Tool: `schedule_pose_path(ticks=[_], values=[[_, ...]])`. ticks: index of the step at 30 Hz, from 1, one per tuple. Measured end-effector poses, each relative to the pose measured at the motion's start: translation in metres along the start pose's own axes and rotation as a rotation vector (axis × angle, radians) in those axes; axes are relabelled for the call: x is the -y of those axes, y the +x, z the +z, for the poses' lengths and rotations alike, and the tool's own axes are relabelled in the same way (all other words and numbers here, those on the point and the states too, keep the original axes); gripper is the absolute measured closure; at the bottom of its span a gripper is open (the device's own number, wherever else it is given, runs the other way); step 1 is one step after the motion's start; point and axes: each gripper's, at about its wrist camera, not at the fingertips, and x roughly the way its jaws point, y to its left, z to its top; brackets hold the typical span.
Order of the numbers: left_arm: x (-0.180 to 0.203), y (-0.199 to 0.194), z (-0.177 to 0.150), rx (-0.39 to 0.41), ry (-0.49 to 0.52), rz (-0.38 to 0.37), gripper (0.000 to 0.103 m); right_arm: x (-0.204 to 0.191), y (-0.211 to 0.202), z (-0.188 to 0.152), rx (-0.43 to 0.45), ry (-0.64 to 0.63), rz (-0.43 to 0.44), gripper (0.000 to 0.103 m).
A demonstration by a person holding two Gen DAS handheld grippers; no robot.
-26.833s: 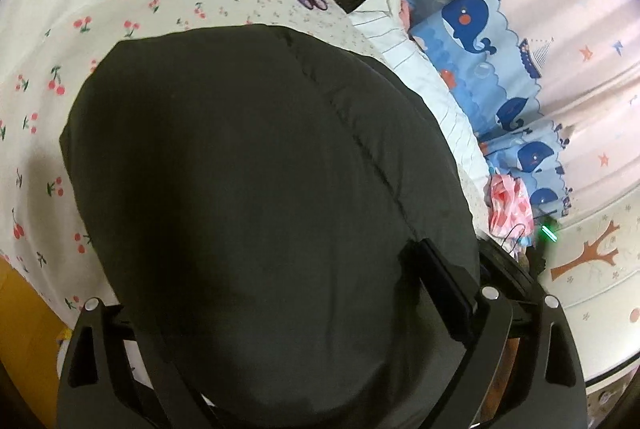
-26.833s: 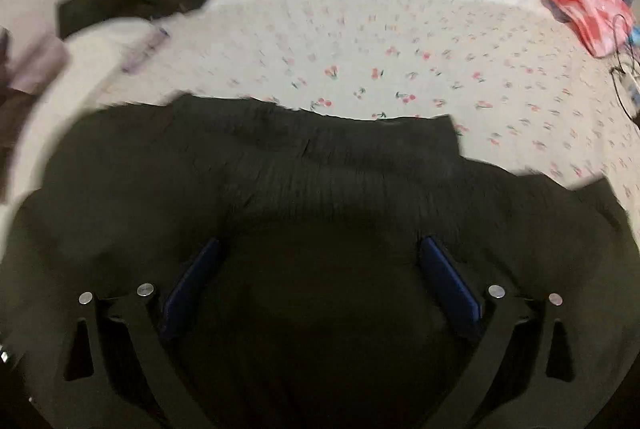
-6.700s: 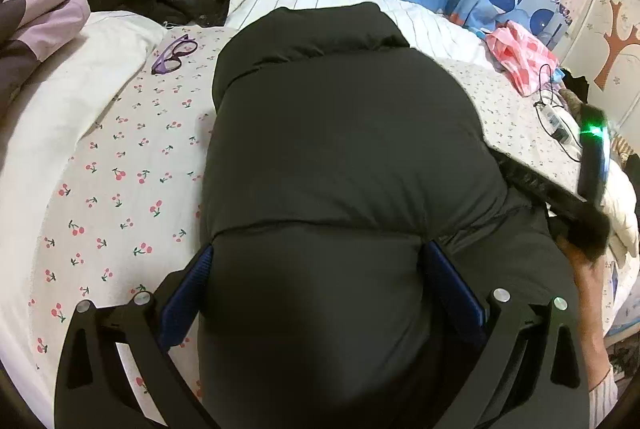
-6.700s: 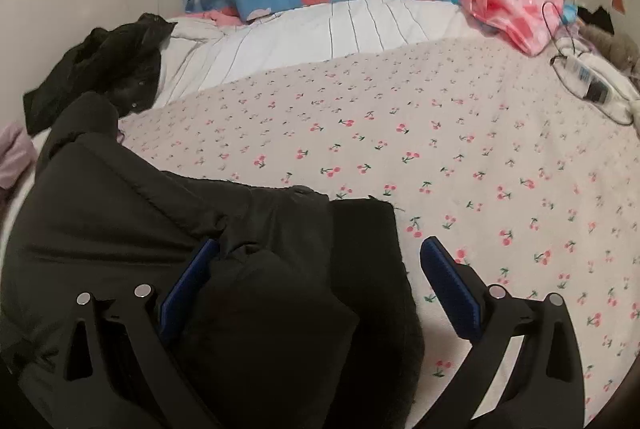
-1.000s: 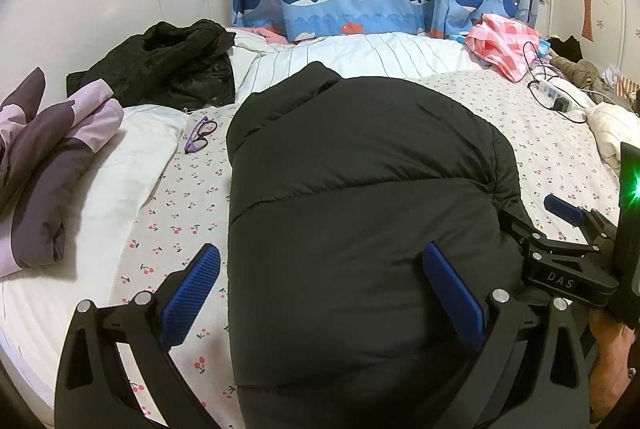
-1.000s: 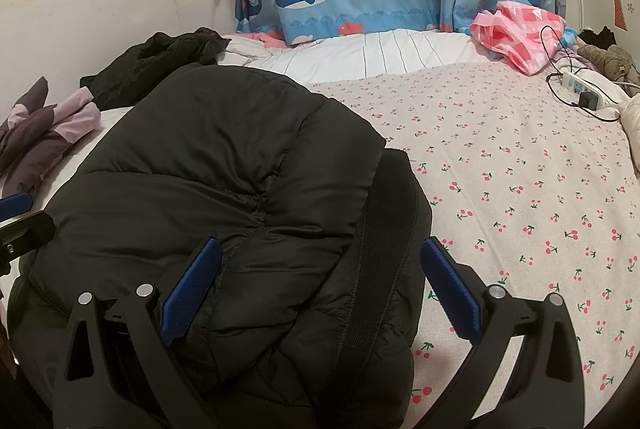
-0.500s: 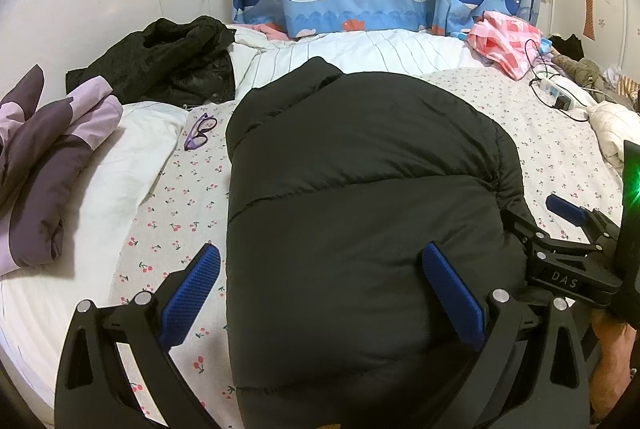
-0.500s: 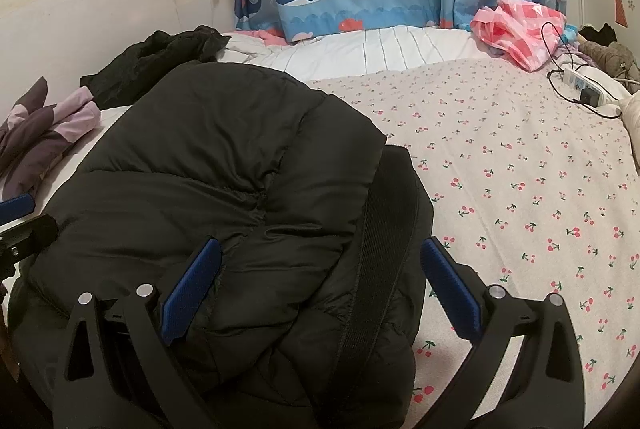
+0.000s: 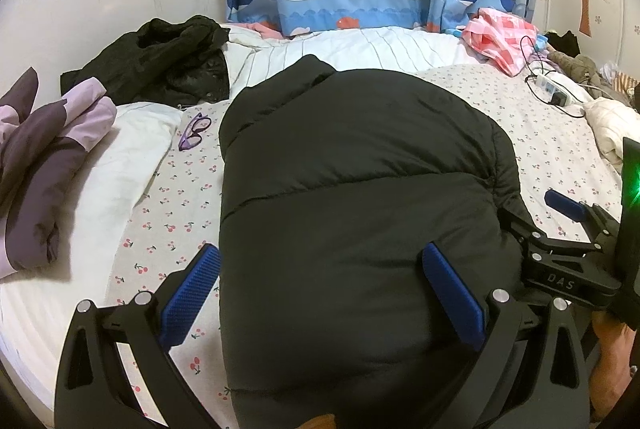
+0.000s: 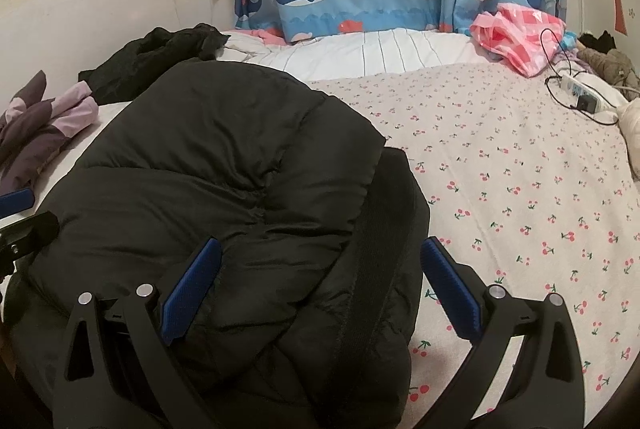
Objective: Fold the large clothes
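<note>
Cherry-print bed point(image 10: 520, 189) — black jacket point(image 9: 360, 189), hem cropped

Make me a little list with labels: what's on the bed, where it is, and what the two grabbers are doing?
jacket: black puffer, folded in a bundle on the cherry sheet
left gripper: open, jacket between its fingers
right gripper: open, over the jacket's right edge
glasses: purple, left of the jacket, apart from it
other clothes: black heap far left, purple garment on the left edge, pink cloth far right
</note>
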Motion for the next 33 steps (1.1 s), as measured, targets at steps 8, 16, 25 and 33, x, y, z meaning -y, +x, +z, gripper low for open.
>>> schedule_pose_path(ticks=[8, 16, 25, 33], values=[[-0.023, 0.004, 0.003, -0.032, -0.168, -0.111, 0.006, 0.001, -0.006, 0.002, 0.010, 0.000, -0.005, 0.007], [-0.020, -0.001, 0.003, -0.001, -0.159, -0.046, 0.006, -0.012, -0.028, 0.013, 0.096, -0.039, -0.013, 0.007], [-0.020, -0.003, 0.006, 0.006, -0.169, -0.045, 0.006, -0.018, -0.028, 0.017, 0.099, -0.065, -0.016, 0.007], [-0.007, -0.003, 0.007, 0.019, -0.129, -0.012, 0.006, -0.008, -0.032, 0.021, 0.113, -0.046, -0.032, 0.007]])
